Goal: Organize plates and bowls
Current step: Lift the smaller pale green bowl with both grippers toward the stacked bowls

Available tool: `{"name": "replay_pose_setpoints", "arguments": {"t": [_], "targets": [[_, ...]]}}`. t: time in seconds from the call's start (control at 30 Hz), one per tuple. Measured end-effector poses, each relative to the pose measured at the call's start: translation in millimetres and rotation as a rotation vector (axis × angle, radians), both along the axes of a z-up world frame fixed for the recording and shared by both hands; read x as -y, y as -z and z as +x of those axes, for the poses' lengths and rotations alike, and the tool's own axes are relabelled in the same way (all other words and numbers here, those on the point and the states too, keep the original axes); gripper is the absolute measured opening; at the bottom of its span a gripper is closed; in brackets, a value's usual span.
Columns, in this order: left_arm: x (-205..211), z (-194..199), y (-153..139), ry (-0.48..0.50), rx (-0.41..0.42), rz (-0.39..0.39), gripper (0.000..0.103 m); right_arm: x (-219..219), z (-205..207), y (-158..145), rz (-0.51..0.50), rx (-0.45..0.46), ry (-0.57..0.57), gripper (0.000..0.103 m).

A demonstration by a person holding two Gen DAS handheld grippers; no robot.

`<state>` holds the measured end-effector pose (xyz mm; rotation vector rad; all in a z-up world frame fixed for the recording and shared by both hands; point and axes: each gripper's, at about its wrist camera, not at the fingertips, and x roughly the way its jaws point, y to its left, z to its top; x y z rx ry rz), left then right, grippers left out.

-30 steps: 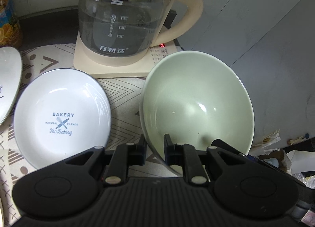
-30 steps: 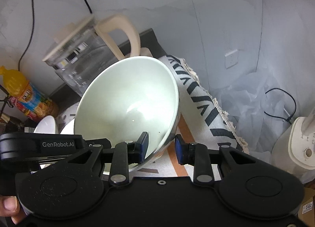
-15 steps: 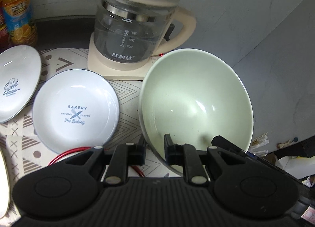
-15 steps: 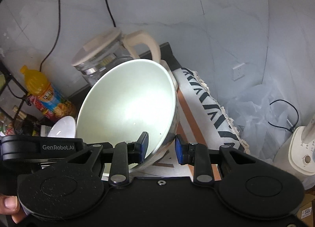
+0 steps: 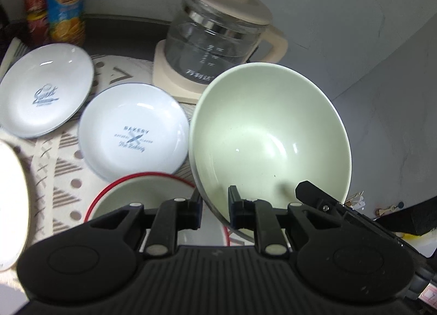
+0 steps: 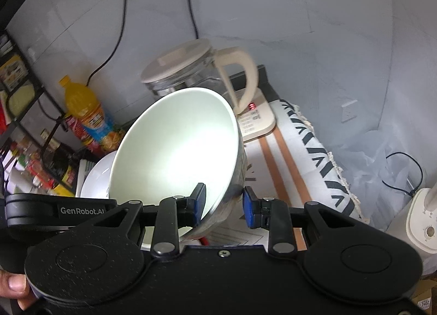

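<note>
Two hand-held grippers clamp one pale green bowl (image 5: 269, 134) by its rim, tilted, lifted off the surface. Left hand-held gripper (image 5: 214, 207) bites the rim at lower centre of the left wrist view, one finger outside the wall, other inside; grasping the bowl. Right hand-held gripper (image 6: 222, 204) w/ blue pads does the same at lower centre of the right wrist view, also grasping the bowl.

Left wrist view: bowl fills centre-right. Below-left of it, a red-rimmed bowl (image 5: 142, 192) sits on the patterned mat (image 5: 68, 175), partly hidden by the gripper. White "Bakery" plate (image 5: 133, 132) centre-left, just beside the green bowl; white "Sweet" plate (image 5: 45, 88) upper left. Glass kettle (image 5: 215, 39) on its beige base at top centre, behind the bowl. Orange drink bottle (image 5: 64, 1) top left corner. Another white dish edge at far left, cut off by frame.
</note>
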<state>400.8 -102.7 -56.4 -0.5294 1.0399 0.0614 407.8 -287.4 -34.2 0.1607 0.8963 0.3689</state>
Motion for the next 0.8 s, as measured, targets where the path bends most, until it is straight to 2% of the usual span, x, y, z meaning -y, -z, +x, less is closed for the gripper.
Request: {"name": "replay_pose_setpoints", "arguments": {"t": [0.17, 0.8], "targets": [[-6.5, -16.1, -3.3, -0.005, -0.004, -0.011, 0.018, -9.3, -9.1, -6.4, -0.014, 0.019, -0.063, 0.029], [-27.5, -54.3, 14.7, -0.032, -0.096, -0.054, 0.019, -35.2, -27.7, 4.9, -0.048, -0.047, -0.212, 0.029]]}}
